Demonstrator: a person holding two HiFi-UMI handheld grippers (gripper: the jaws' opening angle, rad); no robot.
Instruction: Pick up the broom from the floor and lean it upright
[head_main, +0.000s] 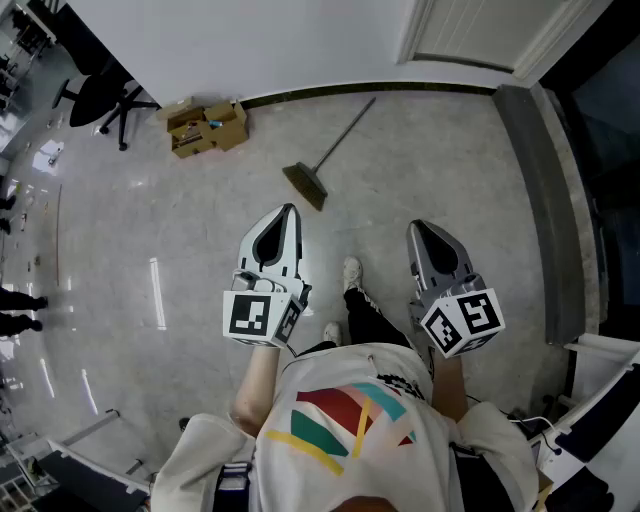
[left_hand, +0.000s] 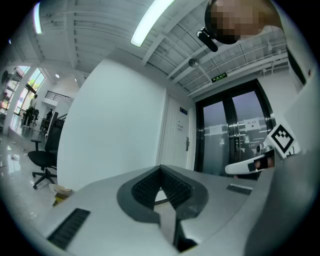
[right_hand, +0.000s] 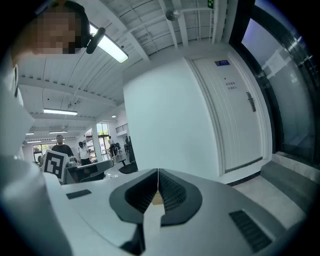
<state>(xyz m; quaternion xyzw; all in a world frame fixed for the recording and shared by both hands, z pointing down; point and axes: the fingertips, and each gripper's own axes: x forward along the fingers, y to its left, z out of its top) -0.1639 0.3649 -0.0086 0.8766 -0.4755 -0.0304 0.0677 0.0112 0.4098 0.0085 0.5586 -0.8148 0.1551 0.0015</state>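
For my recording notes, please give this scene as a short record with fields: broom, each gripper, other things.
broom: lying flat on the floor, brush end nearest the person, untouched
left gripper: shut, empty
right gripper: shut, empty
other things: cardboard boxes and an office chair near the wall
task state: broom not yet picked up

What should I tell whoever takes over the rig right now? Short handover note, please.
Left gripper: shut, empty, held out level in front of the body.
Right gripper: shut, empty, beside the left one.
Broom: flat on the floor ahead, bristles toward the person, handle tip pointing at the white wall. Cardboard boxes sit to its left by the wall.
Done: nothing; the broom is untouched.
Left: open a gripper, take the handle, lift the broom and lean it upright, probably against that wall.
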